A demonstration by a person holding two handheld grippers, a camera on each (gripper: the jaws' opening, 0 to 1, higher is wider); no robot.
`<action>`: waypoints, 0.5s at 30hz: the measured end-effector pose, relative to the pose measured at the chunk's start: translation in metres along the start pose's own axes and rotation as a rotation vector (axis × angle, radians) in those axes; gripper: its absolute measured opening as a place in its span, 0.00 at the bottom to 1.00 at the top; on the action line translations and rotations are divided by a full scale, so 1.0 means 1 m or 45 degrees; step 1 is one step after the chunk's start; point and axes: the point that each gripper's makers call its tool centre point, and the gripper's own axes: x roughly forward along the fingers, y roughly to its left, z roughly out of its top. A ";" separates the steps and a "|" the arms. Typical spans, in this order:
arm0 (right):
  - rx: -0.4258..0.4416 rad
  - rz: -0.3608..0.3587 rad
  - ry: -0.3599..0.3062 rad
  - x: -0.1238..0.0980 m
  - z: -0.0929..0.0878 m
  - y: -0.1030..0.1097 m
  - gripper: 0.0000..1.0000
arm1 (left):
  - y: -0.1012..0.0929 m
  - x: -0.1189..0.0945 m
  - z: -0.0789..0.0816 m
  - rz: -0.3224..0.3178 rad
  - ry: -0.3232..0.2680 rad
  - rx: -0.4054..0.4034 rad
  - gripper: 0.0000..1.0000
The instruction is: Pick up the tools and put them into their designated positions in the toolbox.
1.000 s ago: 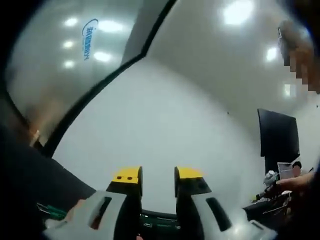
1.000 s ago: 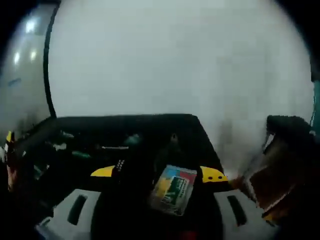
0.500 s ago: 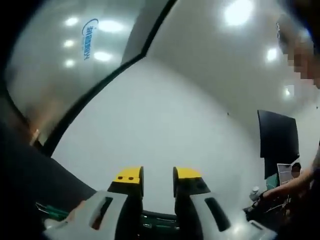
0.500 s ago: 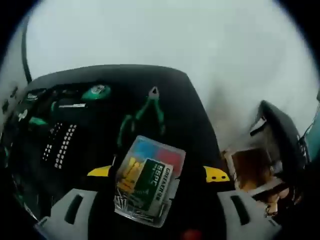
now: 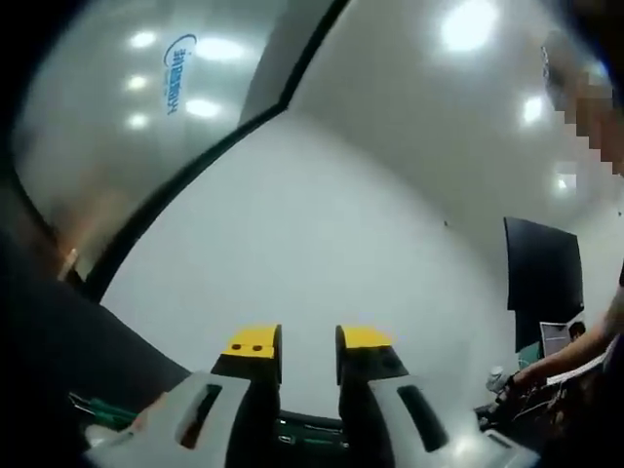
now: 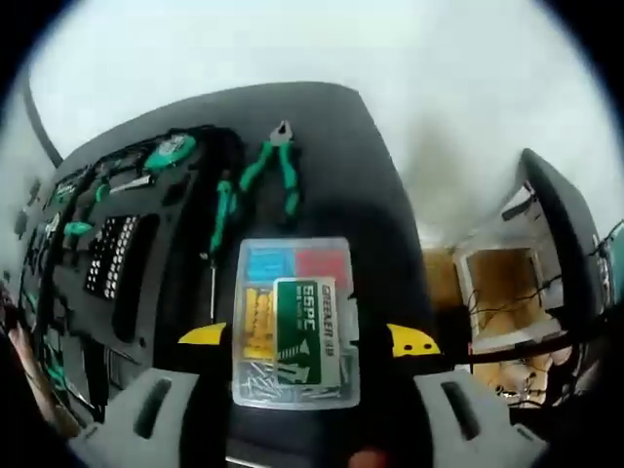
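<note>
Task midway: fastener box carried over the toolbox
Right hand-held gripper clamps the clear fastener box above the toolbox; green pliers already seated; left hand-held gripper slightly parted, empty.

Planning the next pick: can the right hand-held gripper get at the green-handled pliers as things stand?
Probably not yet. The right hand-held gripper is shut on the clear screw box, so its jaws are occupied. The pliers lie uncovered just beyond the box, on the black toolbox; nothing else blocks them.
</note>
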 end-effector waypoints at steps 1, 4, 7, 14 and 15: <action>-0.019 0.004 0.006 0.004 -0.001 0.002 0.61 | -0.003 -0.001 0.002 -0.019 -0.015 -0.003 0.24; -0.098 0.017 -0.018 0.004 0.000 0.007 0.61 | -0.002 0.000 0.000 -0.010 -0.002 -0.007 0.24; -0.149 0.048 -0.027 0.003 0.001 0.011 0.55 | -0.003 -0.001 0.001 -0.017 -0.005 -0.014 0.23; 0.186 0.226 -0.084 -0.008 0.005 0.016 0.54 | -0.004 -0.001 -0.001 -0.030 0.001 -0.017 0.23; 0.234 0.273 -0.070 -0.013 0.002 0.019 0.54 | -0.004 -0.001 -0.001 -0.031 0.002 -0.015 0.23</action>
